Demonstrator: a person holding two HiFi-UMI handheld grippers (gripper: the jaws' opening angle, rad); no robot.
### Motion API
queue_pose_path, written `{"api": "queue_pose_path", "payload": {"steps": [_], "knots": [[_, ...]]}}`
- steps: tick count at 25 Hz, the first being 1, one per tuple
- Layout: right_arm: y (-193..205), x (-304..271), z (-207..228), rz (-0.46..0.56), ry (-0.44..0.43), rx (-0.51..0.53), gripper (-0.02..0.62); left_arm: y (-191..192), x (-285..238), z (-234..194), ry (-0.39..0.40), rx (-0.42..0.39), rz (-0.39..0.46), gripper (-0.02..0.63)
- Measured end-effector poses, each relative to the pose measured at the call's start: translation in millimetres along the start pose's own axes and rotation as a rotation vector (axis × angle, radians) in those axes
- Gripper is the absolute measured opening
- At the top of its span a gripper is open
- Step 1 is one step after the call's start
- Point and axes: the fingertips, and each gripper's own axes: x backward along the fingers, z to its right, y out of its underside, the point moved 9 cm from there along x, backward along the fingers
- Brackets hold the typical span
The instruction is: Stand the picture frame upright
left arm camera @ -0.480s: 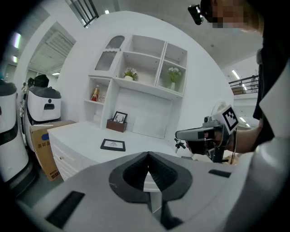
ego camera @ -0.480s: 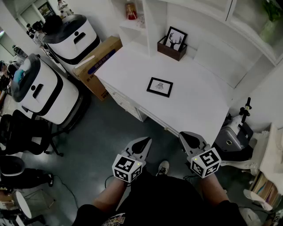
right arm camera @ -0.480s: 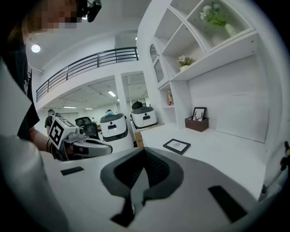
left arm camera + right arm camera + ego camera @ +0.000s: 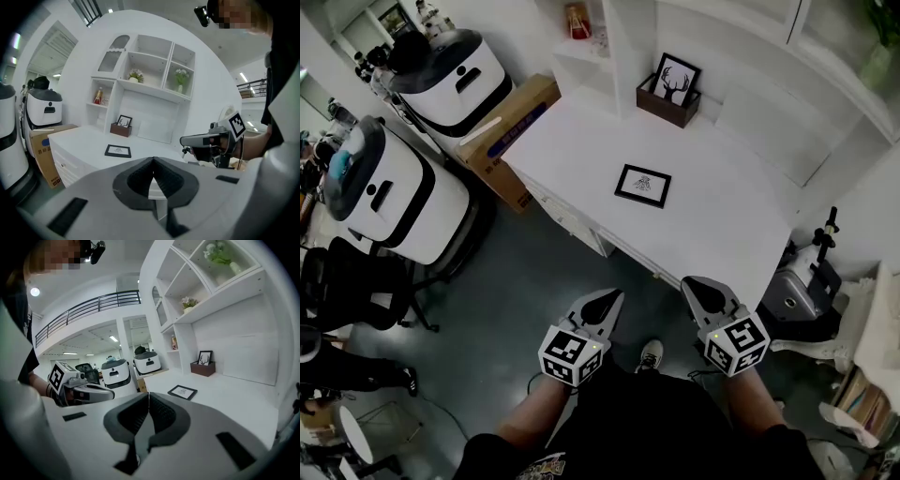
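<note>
A small black picture frame (image 4: 643, 186) lies flat in the middle of the white desk (image 4: 722, 234); it also shows as the frame (image 4: 117, 150) and the frame (image 4: 182, 392) in the two gripper views. My left gripper (image 4: 609, 299) is held over the floor, well short of the desk's front edge, its jaws shut with nothing between them. My right gripper (image 4: 697, 286) hovers beside it, near the desk's front edge, jaws also shut and empty. Both point toward the desk, apart from the frame.
A second framed deer picture (image 4: 676, 79) stands upright in a brown box (image 4: 667, 104) at the back of the desk. White shelves (image 4: 609, 37) rise behind. Two white machines (image 4: 389, 187) and a cardboard box (image 4: 508, 131) stand left of the desk.
The view has shifted slightly; both grippers stay at about the same place and remain shut. The frame has not moved.
</note>
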Motion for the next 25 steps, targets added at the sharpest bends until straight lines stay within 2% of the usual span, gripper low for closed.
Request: {"api": "queue_pose_path", "payload": {"steps": [13,25], "knots": [[-7.1,-49.8,-14.4,0.004,-0.031,-0.056,0.003,-13.3,16.9,-43.5,-0.021,0.005,-0.037,0.005],[-22.5,-105.5,-36.4,0.004,0.016,-0.074,0.003,-28.9,24.2,-107.5,0.043,-0.005,-0.047,0.006]]}}
